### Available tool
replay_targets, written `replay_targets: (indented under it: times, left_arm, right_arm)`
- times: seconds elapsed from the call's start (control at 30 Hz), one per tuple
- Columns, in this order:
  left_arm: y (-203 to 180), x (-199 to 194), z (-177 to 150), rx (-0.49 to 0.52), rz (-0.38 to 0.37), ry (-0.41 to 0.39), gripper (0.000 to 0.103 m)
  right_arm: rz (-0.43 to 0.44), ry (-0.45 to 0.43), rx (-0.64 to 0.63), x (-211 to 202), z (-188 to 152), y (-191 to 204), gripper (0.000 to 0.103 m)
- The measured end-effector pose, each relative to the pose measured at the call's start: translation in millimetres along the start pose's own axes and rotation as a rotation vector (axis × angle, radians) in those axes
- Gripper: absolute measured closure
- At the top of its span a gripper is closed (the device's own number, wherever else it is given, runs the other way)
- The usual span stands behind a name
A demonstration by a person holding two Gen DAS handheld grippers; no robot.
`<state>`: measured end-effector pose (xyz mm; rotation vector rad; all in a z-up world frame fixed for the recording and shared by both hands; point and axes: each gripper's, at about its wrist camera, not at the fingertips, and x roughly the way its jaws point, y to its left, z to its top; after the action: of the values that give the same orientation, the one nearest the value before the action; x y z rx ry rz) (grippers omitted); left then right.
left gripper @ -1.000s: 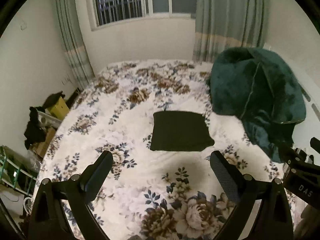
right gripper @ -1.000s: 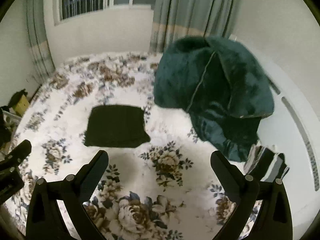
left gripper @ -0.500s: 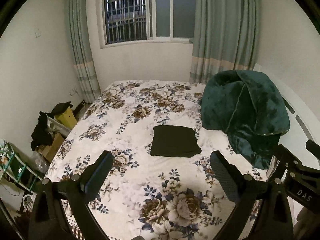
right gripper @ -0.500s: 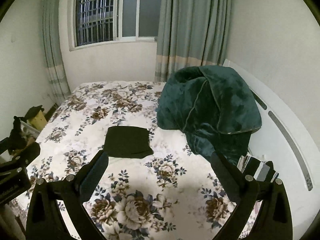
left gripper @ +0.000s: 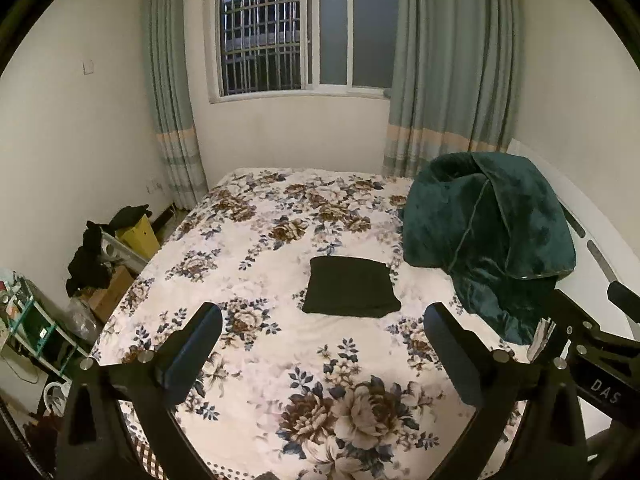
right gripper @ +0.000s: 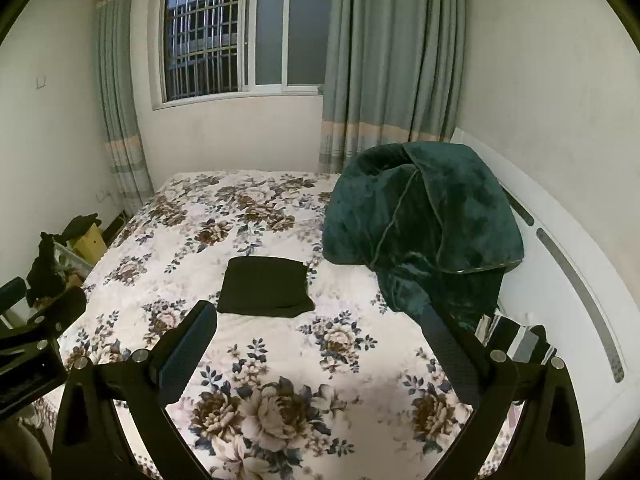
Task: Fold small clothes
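Well above the bed (left gripper: pixel 248 344), we see our left gripper (left gripper: pixel 322 344) hanging with its two fingers spread wide and nothing between them, and our right gripper (right gripper: pixel 318 340) is likewise spread apart and empty. Between and beyond the fingers lies the folded dark garment (left gripper: pixel 351 292), a neat flat rectangle on the floral bedspread (right gripper: pixel 256 364) near the middle of the mattress, well apart from both grippers. To its right we find a heaped dark green blanket (right gripper: pixel 424 224) piled against the white headboard (right gripper: pixel 568 280), just beside the garment but not touching it. A striped cloth (right gripper: pixel 516 338) lies near the blanket's lower edge in the right wrist view. On the far wall we see a barred window (left gripper: pixel 280 36) flanked by grey-green curtains (left gripper: pixel 452 68). On the floor to the bed's left, dark clothes (left gripper: pixel 90 256) are draped over boxes, one of them yellow.
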<state>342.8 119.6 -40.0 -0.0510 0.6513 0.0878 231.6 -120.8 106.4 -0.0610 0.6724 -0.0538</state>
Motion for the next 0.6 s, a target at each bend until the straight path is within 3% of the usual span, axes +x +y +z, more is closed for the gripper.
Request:
replay_targets:
  times: [0.6]
  left_arm:
    - [-4.6, -11.3, 0.5, 0.002, 0.018, -0.023, 0.000]
  right_arm:
    - [0.013, -0.013, 0.005, -4.0, 2.9, -1.7, 0.000]
